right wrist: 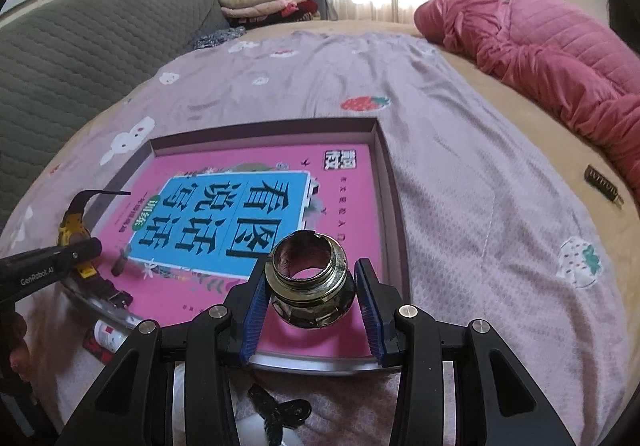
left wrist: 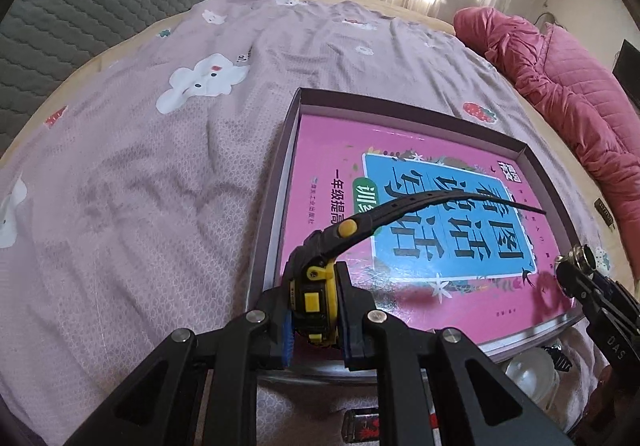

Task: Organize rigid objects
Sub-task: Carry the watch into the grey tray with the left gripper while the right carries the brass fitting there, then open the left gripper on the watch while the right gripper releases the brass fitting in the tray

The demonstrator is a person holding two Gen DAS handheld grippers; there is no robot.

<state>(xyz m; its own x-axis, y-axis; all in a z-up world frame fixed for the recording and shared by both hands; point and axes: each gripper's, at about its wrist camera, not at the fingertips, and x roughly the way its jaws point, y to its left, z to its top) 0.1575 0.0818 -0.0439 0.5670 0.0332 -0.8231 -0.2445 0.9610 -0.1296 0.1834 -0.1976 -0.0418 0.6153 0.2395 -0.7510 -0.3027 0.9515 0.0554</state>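
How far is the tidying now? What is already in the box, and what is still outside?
Done: the pink book lies flat in the box. In hand: the left gripper is shut on a yellow and black watch, and the right gripper holds a metal threaded fitting; both hang over the book, not yet released. Left: a few small items near the box's near edge, including a small bottle, too hidden to identify fully.

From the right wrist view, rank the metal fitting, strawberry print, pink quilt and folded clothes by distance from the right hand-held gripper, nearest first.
1. Metal fitting, between the right hand-held gripper fingers.
2. Strawberry print, mid-bed ahead.
3. Pink quilt, far right.
4. Folded clothes, far end, left of the window.
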